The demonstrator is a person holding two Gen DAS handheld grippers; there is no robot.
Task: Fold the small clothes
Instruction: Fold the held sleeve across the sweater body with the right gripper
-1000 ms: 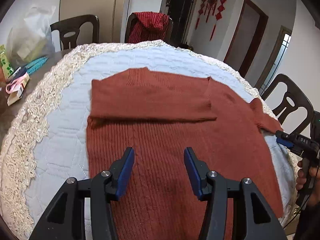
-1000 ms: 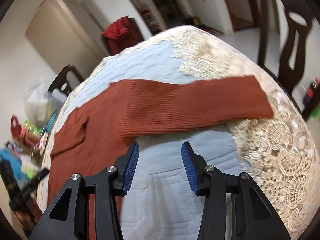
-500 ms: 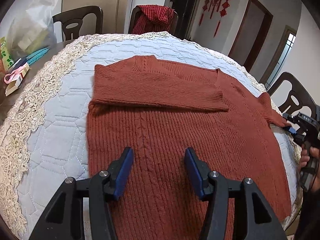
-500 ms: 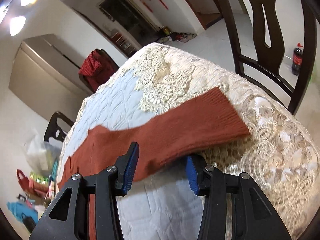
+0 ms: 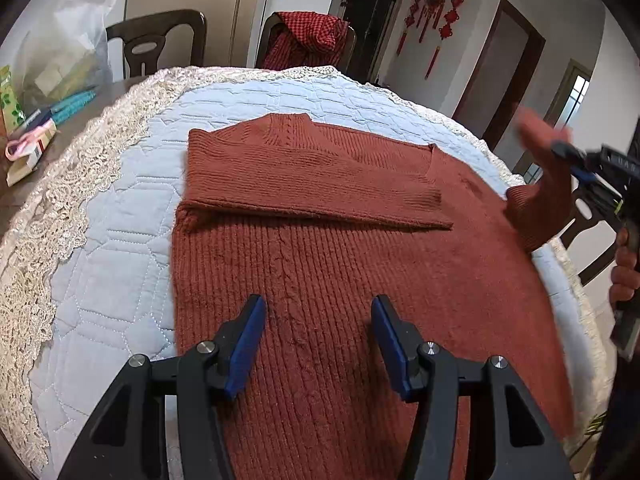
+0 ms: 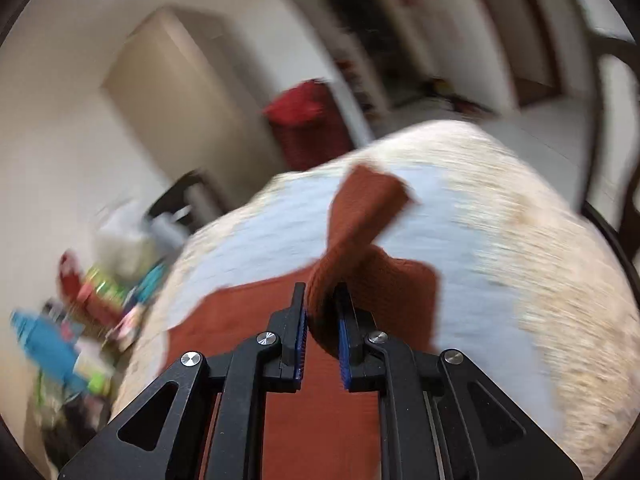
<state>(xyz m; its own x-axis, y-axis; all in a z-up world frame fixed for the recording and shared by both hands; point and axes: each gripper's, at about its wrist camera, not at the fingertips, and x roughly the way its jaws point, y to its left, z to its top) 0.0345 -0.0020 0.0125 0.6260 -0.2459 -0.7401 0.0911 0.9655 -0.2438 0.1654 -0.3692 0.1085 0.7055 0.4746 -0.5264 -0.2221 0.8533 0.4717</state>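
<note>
Left wrist view: rust sweater lies flat on quilted table cover, one sleeve folded across the chest. Left gripper hovers over the lower body, jaws apart, nothing between them. Right gripper: jaws closing, pads pinching the other sleeve, which is raised off the table at the sweater's far side. Right wrist frame blurred.

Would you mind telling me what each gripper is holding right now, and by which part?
The right gripper is closing on the rust sweater, pinching its unfolded sleeve partway along. The left gripper holds nothing.
</note>
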